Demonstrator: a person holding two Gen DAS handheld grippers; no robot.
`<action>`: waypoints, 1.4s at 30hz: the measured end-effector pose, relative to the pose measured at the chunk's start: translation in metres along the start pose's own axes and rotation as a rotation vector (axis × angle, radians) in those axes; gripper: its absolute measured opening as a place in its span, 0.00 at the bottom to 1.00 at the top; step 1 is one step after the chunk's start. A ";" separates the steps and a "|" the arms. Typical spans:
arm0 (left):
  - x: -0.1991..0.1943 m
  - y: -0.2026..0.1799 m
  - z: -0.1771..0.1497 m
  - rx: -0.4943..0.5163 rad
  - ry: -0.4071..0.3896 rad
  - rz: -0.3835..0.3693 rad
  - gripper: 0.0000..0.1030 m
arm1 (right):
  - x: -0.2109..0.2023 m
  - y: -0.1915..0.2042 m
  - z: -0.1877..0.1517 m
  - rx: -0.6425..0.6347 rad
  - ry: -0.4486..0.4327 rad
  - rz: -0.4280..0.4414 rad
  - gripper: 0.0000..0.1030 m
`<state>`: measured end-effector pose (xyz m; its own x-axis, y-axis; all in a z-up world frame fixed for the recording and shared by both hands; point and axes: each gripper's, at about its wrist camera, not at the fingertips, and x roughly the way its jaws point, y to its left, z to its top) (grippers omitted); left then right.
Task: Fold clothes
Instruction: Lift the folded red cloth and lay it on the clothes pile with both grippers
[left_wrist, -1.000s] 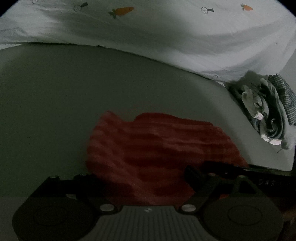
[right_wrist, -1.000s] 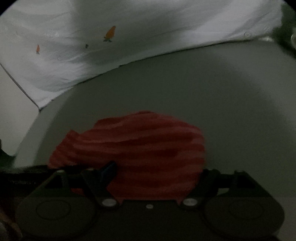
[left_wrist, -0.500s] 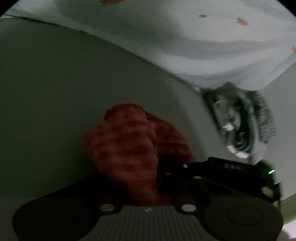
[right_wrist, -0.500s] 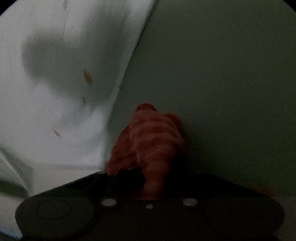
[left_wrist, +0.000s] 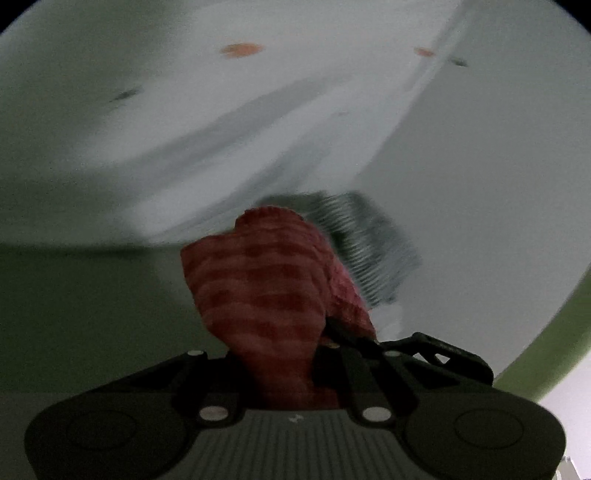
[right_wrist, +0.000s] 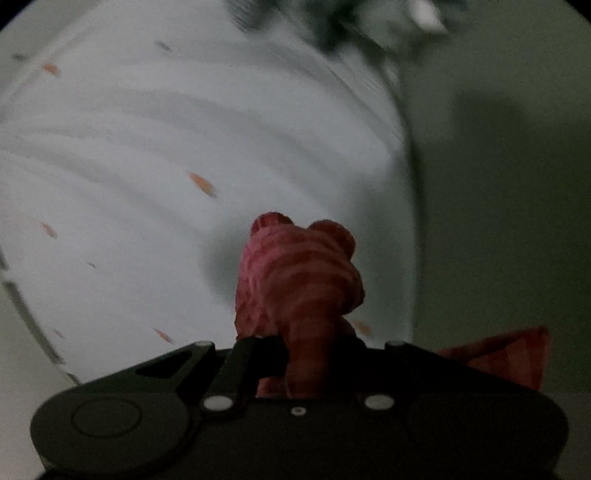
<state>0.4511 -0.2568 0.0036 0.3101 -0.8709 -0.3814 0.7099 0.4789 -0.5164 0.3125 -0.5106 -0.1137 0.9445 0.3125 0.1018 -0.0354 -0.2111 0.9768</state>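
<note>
A red striped knit garment (left_wrist: 266, 288) is bunched up between the jaws of my left gripper (left_wrist: 284, 354), which is shut on it and holds it off the bed. My right gripper (right_wrist: 303, 354) is shut on another part of the same red garment (right_wrist: 299, 280); a loose corner of it hangs at the lower right of the right wrist view (right_wrist: 513, 354). The fingertips of both grippers are hidden by the cloth. Both views are blurred by motion.
A white sheet with small carrot prints (left_wrist: 258, 110) lies behind, also in the right wrist view (right_wrist: 147, 166). A pile of grey-striped clothes (left_wrist: 365, 240) sits just beyond the red garment, and shows at the top of the right view (right_wrist: 369, 22). Dark green bedding (right_wrist: 517, 184) lies to the right.
Both grippers closed on the red garment, which lay spread flat, and lifted it bunched. Both views swung toward the white sheet and the clothes pile.
</note>
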 end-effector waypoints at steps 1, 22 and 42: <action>0.014 -0.013 0.011 0.024 -0.003 -0.026 0.09 | -0.008 0.013 0.014 -0.007 -0.025 0.031 0.08; 0.308 -0.203 0.192 0.698 0.082 -0.138 0.23 | -0.065 0.183 0.218 -0.595 -0.625 -0.031 0.08; 0.465 -0.085 0.146 0.416 0.138 0.088 0.41 | 0.001 0.130 0.263 -1.159 -0.966 -1.182 0.70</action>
<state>0.6274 -0.7182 -0.0178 0.3135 -0.7925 -0.5231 0.8875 0.4405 -0.1355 0.3952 -0.7817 -0.0363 0.4662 -0.8184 -0.3360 0.8836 0.4498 0.1305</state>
